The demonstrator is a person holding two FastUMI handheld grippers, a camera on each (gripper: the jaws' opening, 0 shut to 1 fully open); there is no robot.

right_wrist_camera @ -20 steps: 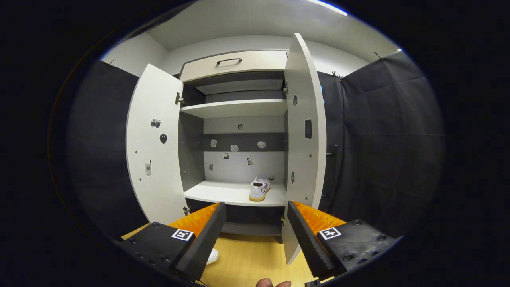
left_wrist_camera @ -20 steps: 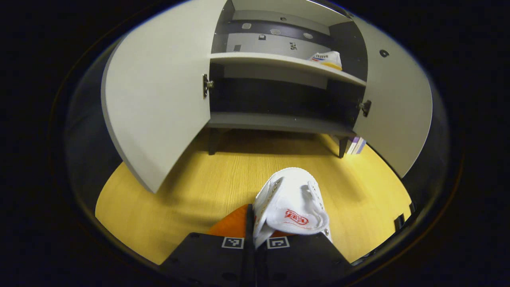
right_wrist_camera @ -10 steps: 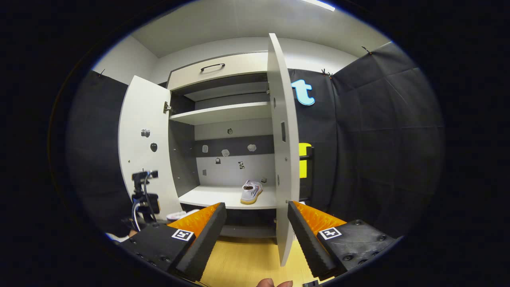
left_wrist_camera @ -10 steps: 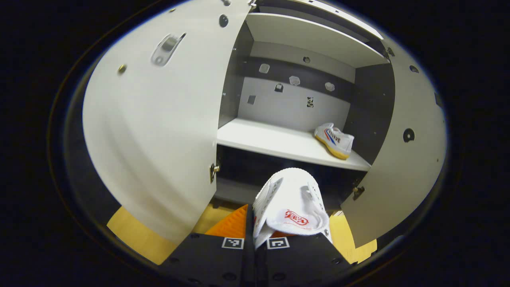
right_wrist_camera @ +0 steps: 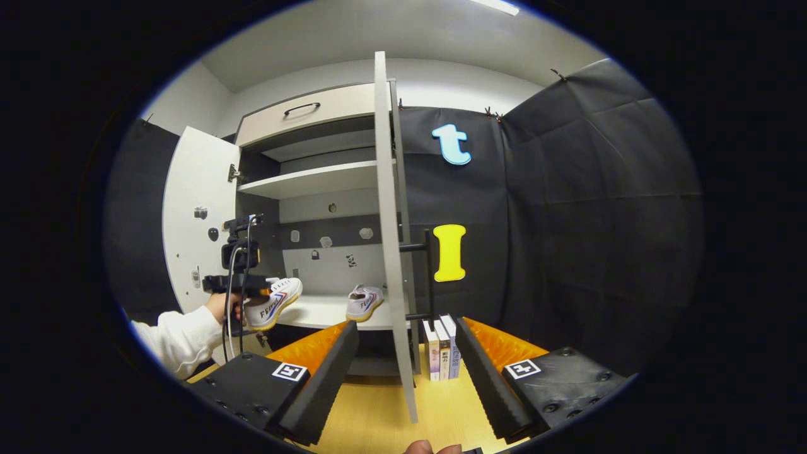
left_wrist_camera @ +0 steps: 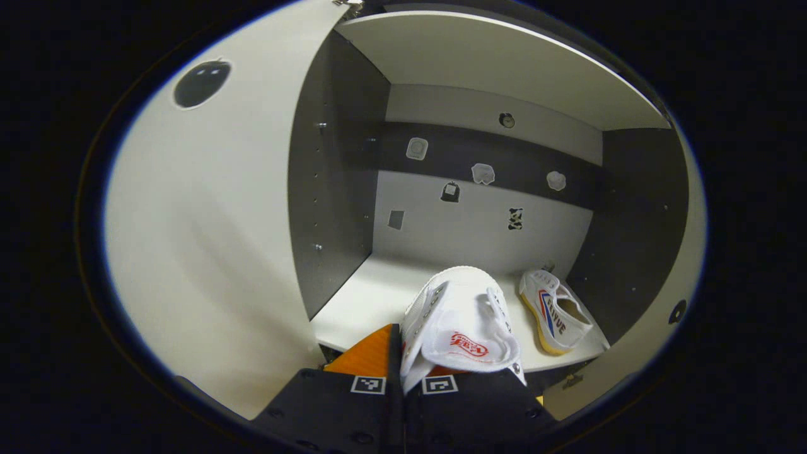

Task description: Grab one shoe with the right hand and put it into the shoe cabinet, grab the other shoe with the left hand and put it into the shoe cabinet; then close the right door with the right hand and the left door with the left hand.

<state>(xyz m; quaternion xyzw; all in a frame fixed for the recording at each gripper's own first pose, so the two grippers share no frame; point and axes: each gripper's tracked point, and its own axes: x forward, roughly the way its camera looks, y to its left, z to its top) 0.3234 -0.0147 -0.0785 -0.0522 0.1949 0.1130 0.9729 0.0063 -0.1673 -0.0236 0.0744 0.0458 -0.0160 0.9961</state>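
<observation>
Since a second ago the left gripper (left_wrist_camera: 403,384) has carried its white canvas shoe (left_wrist_camera: 463,325) up from over the wooden floor (right_wrist_camera: 378,422) to the front edge of the shoe cabinet's (right_wrist_camera: 315,164) middle shelf (left_wrist_camera: 372,296), its fingers clamped on the shoe's heel end. That shoe has a red logo on its tongue and metal eyelets; its toe points away from the gripper into the cabinet, long axis running near to far. On the shelf, at the right, sits the other shoe (left_wrist_camera: 555,312), white with red and blue stripes and a yellowish sole, toe toward the back wall. Both doors stand open. The right gripper (right_wrist_camera: 406,372) hangs back with its fingers spread wide and nothing between them, the right door's (right_wrist_camera: 391,239) edge just ahead
</observation>
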